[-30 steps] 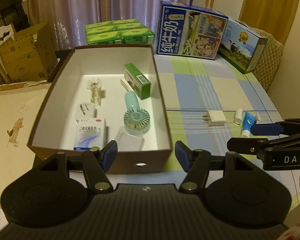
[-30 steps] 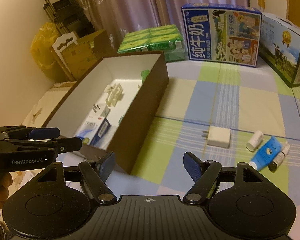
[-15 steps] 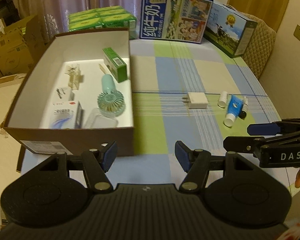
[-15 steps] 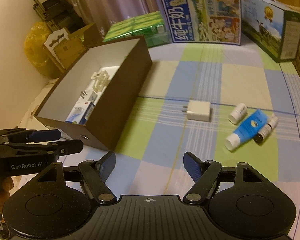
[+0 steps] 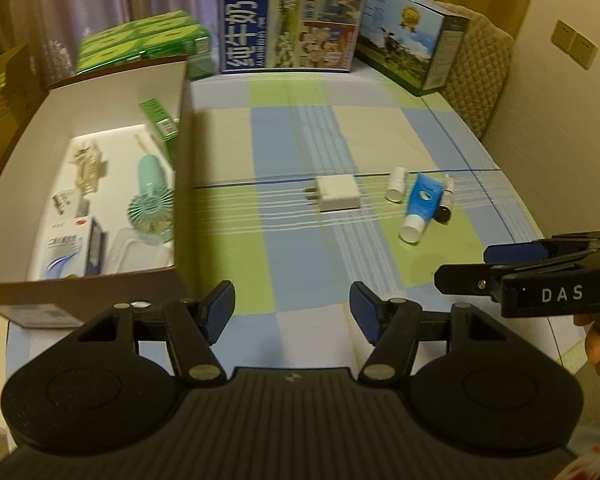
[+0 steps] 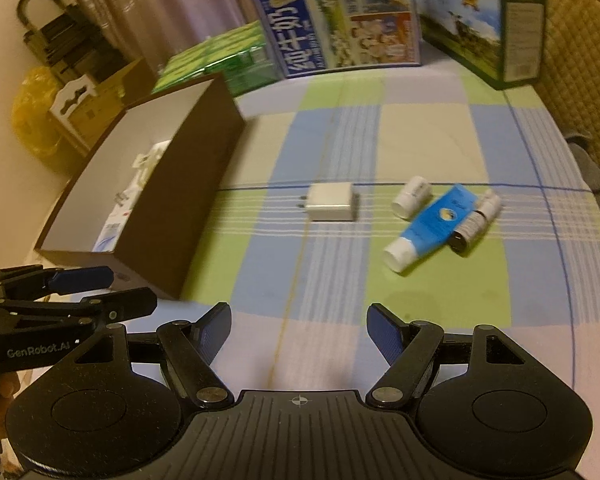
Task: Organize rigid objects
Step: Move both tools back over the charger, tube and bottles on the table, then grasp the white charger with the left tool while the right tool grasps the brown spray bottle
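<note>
Claw (image 5: 292, 312) of the left hand stands partly open and empty above the checked tabletop (image 5: 300, 264); ahead lies the white charger (image 5: 338, 198), prongs pointing left toward the brown box (image 5: 180, 216). Right claw (image 6: 298, 334) likewise gapes empty, and beyond it the blue tube (image 6: 432, 226) lies diagonally, white cap toward the camera, between a small white bottle (image 6: 412, 196) and a dark vial (image 6: 476, 220).

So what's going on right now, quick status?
Left gripper and right gripper open, empty. White charger, blue tube, two small bottles on the cloth outside the brown box. Path clear.
</note>
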